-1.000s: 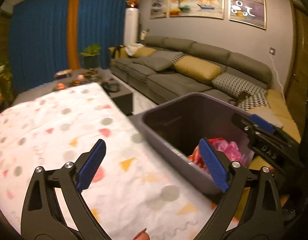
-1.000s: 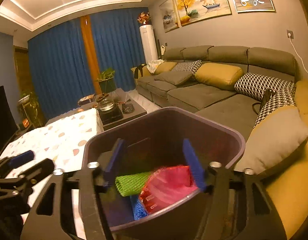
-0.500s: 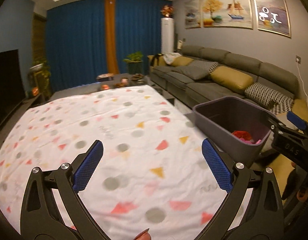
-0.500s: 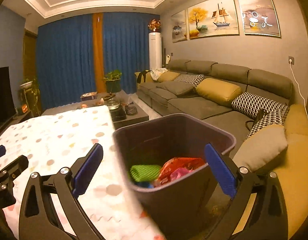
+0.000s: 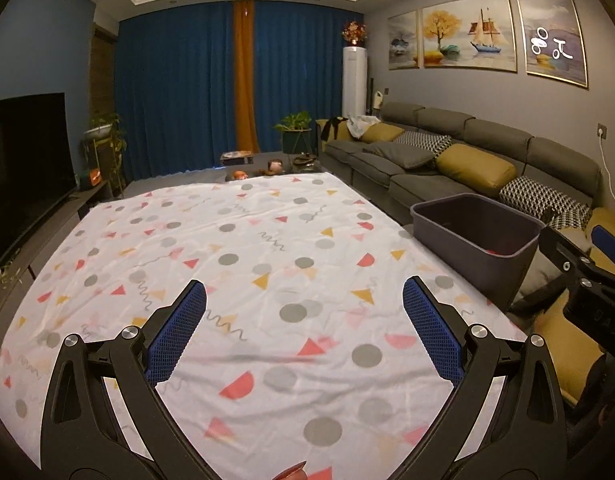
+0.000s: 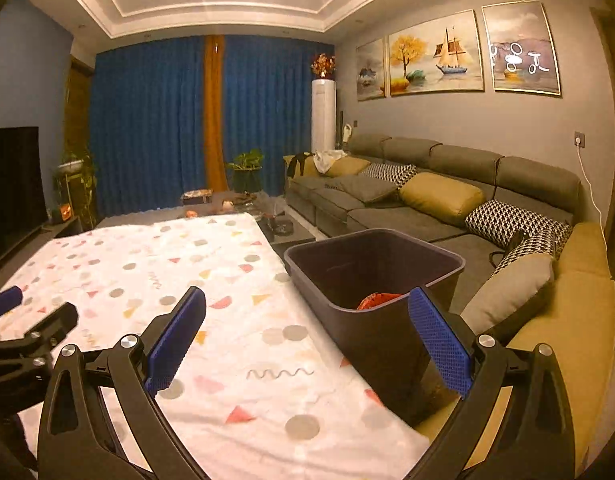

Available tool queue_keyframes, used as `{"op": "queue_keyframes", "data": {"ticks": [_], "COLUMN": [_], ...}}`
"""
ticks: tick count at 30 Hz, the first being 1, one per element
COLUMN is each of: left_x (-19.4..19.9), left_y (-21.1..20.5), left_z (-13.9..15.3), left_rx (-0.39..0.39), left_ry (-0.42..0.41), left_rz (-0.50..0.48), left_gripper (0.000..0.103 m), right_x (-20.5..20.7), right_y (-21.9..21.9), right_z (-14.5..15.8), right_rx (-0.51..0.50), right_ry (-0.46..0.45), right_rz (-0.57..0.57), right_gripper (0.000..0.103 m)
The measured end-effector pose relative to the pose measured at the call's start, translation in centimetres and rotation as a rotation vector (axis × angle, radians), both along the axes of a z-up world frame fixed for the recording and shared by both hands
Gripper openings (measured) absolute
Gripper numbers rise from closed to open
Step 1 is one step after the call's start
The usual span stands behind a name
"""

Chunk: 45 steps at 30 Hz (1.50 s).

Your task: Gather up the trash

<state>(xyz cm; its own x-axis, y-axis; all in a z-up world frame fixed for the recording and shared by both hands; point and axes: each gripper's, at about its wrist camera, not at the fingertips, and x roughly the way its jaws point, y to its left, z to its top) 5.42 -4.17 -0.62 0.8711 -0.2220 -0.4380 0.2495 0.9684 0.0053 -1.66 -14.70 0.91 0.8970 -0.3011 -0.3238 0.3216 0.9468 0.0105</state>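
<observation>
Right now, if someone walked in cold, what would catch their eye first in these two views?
Probably the white tablecloth with coloured dots and triangles, filling the foreground in both views. Next, the dark bin at its right edge, beside the grey sofa, with something red inside. Both the left gripper and the right gripper hang open and empty above the cloth.

the only readable marking is on the right gripper (image 5: 599, 280), at four o'clock in the left wrist view: pale characters on its black body that look like "0a5", though they are dim. no other text is legible.
</observation>
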Motion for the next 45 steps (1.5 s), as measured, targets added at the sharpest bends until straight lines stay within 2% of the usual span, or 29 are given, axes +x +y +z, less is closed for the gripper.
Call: {"op": "queue_keyframes", "data": {"ticks": [14,45], "left_x": [-2.5,-2.9], "left_y": [1.6,1.6], "left_z": [0.7,0.9], "left_rx": [-0.041,-0.05], "left_ry": [-0.002,-0.006], "left_rz": [-0.029,-0.034], "left_gripper": [0.097,0.097], "right_x": [-3.1,-3.2], "right_y": [2.3,2.4], "right_z": [0.6,0.6], "right_rx": [-0.02,-0.014], "right_ry": [-0.018,-0.021], "right_rz": [-0.003,0.0], "right_gripper": [0.097,0.097]}}
